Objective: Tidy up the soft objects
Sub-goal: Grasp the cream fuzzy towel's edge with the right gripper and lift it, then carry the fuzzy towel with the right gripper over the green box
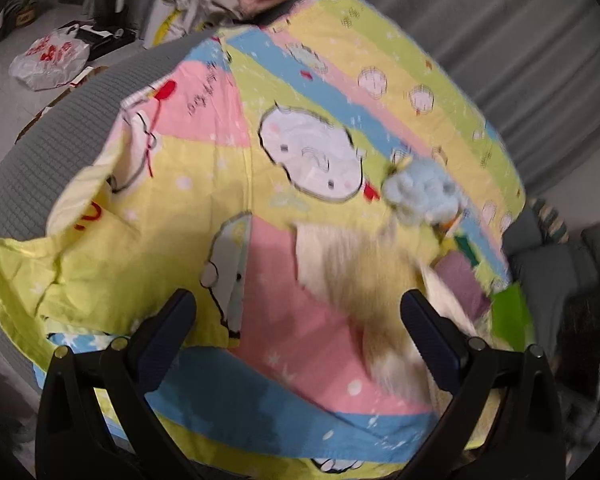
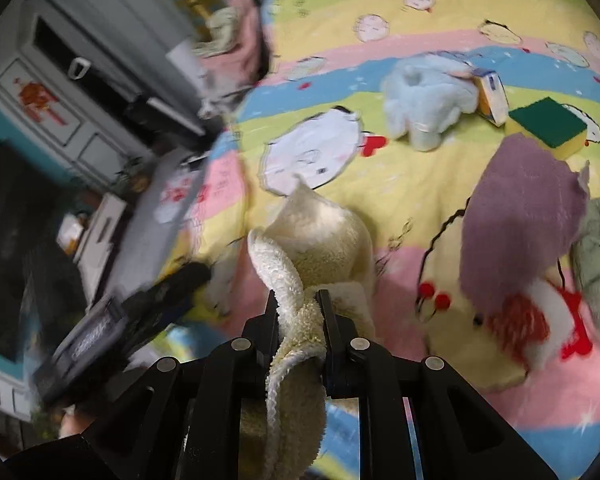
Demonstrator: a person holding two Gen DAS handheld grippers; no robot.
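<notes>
Cream towel point(image 2: 320, 240) stretched lengthwise away, clamped by right gripper point(image 2: 298, 300), left gripper point(image 1: 298, 308) spread wide

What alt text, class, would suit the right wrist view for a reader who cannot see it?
The right gripper is shut on a cream towel, lifting it over a pastel cartoon bedsheet. Beyond lie a blue plush elephant, a green-and-yellow sponge and a purple cloth.
</notes>
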